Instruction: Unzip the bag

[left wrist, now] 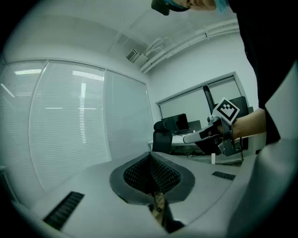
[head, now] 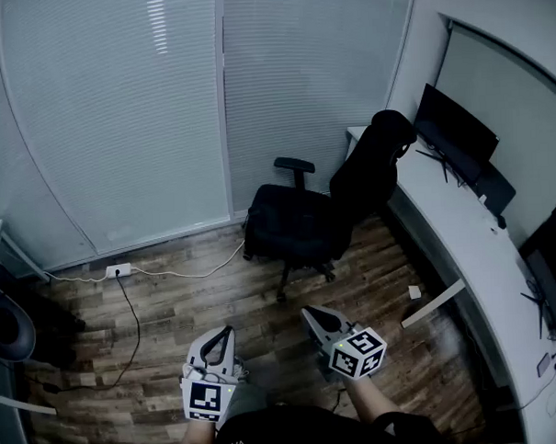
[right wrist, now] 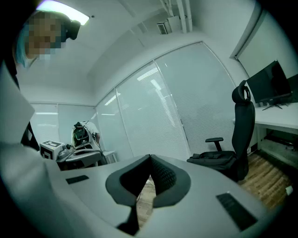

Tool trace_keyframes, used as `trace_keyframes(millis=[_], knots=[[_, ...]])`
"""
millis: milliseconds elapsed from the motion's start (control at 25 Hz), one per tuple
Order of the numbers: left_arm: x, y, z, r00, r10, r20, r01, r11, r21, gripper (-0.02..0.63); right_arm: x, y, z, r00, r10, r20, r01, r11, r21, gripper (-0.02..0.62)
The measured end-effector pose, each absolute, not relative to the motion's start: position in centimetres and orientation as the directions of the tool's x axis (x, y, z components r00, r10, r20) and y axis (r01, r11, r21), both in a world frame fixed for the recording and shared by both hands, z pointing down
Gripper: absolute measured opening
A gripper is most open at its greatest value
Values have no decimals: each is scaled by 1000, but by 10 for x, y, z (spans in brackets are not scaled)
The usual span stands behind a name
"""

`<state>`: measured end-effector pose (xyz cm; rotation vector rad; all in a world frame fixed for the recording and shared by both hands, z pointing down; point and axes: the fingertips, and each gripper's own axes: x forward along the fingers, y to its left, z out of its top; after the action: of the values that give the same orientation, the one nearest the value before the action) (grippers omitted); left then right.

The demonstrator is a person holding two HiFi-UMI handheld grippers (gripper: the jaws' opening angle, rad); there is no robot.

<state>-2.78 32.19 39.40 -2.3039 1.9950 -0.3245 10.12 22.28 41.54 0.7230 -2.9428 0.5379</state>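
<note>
Low at the centre of the head view, the left tool (head: 223, 334) and the right tool (head: 311, 314) are held side by side above the wooden floor (head: 172, 313), each carrying its cube of square markers. Left gripper view: the two jaws meet at their tips, fully closed, with nothing between the pads. Right gripper view: the jaws likewise stand together at the tips, and nothing is gripped.

Ahead of both tools stands a black office chair (head: 372, 162). A dark, soft mass lies on its seat and looks like the bag (head: 287, 221), although no zip can be made out at this range. The bag is well apart from both tools, and neither tool touches it.

Right of the chair, a white curved worktop (head: 453, 227) runs along the wall and bears a dark monitor (head: 453, 131). Behind the chair, closed blinds (head: 117, 113) cover the glass wall. On the floor at left, a white power strip (head: 118, 269) lies near the wall, with a cable trailing from it.
</note>
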Motion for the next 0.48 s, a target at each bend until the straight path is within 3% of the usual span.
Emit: trace_keyframes(millis=[480], knots=[[-21, 302, 407, 122, -984, 129, -978, -142, -153, 21, 110, 209, 422, -891, -443, 105, -447, 808, -384, 46]])
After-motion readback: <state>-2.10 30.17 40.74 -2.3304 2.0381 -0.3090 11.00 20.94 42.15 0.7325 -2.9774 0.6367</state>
